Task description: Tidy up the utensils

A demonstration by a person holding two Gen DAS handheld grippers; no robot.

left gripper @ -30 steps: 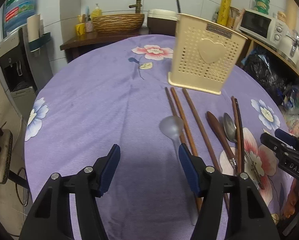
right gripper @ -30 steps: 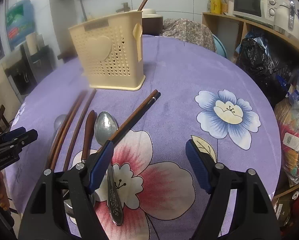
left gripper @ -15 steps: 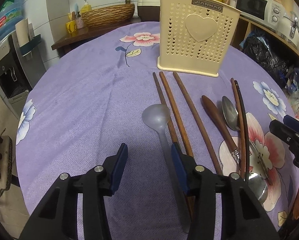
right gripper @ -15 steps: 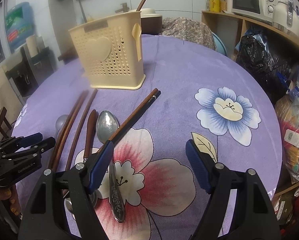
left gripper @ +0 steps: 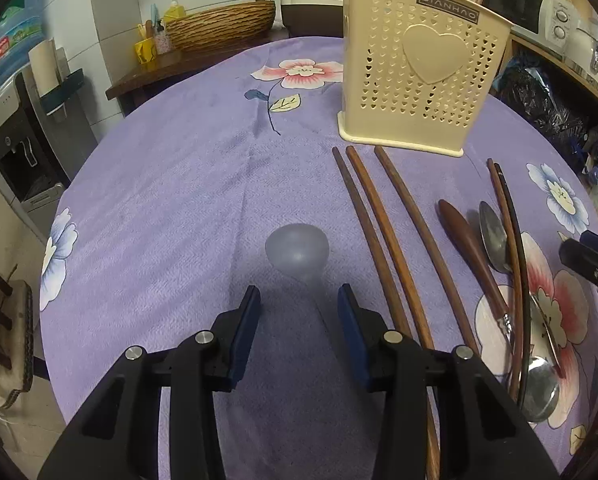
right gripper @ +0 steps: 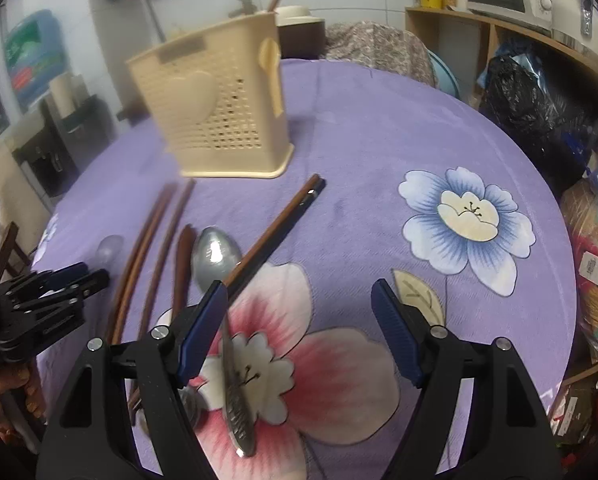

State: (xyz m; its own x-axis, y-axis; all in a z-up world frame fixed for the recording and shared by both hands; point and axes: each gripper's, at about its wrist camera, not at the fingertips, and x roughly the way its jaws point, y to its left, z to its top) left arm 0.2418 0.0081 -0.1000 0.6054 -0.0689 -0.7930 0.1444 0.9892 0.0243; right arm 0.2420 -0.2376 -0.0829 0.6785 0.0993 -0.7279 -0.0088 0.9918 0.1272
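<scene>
Left tool (left gripper: 298,304) sits low in the centre of its own view, its blue pads apart with a gap between them; the jaws have just been closing, and the handle of a translucent plastic spoon (left gripper: 297,251) runs down between them, though no pad can be seen pressing on it. That spoon's round bowl lies on the purple flowered cloth of the table (left gripper: 171,200) just above the pads, mid-frame.

To the right of it lie three long brown wooden chopsticks (left gripper: 391,240) side by side, then a wooden-handled utensil (left gripper: 465,246), a metal spoon (left gripper: 495,236) and a second, darker pair of chopsticks (left gripper: 513,248).

At the upper right of the left wrist view stands a cream perforated utensil holder (left gripper: 419,80), upright on the table, with a raised heart on its face and a dark plate near its rim reading "JIANHAO" (the only lettering that reads cleanly). One stick already pokes from its top.

Right tool (right gripper: 299,292) holds its pads wide apart over the pink flower print, nothing gripped; its left pad hangs over the metal spoon's handle. In its blurred view the holder's label cannot be read. A large water bottle (left gripper: 7,40) at the upper left carries a red and green label too small to read.
</scene>
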